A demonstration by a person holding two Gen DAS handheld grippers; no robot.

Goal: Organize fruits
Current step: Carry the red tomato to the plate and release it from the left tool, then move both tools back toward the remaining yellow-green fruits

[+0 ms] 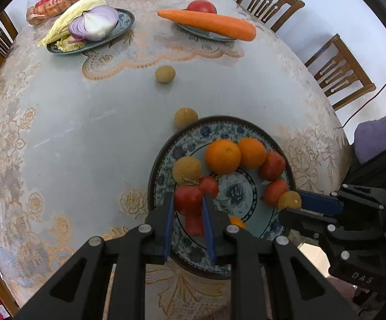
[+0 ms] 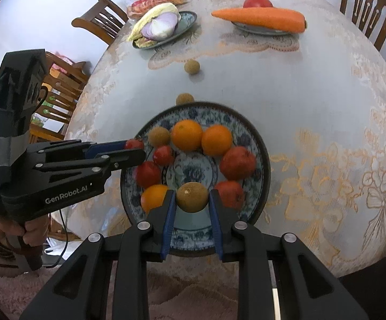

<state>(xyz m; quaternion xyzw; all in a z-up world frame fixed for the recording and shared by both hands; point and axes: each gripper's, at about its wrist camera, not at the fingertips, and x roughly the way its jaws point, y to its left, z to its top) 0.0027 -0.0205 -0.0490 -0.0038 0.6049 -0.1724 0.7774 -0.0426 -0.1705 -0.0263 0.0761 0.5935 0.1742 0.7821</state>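
Observation:
A blue-and-white plate near the table's front edge holds oranges, red tomatoes and a brown longan. My left gripper is shut on a small red tomato just above the plate's left side. My right gripper is shut on a brown longan over the plate's near right part. Two loose longans lie on the tablecloth, one touching the plate's far rim and one farther back.
At the back stand a dish with half a purple onion and cabbage leaves, and a dish with a carrot and a tomato. Food bags lie behind them. Wooden chairs ring the round table. A hand grips the left tool.

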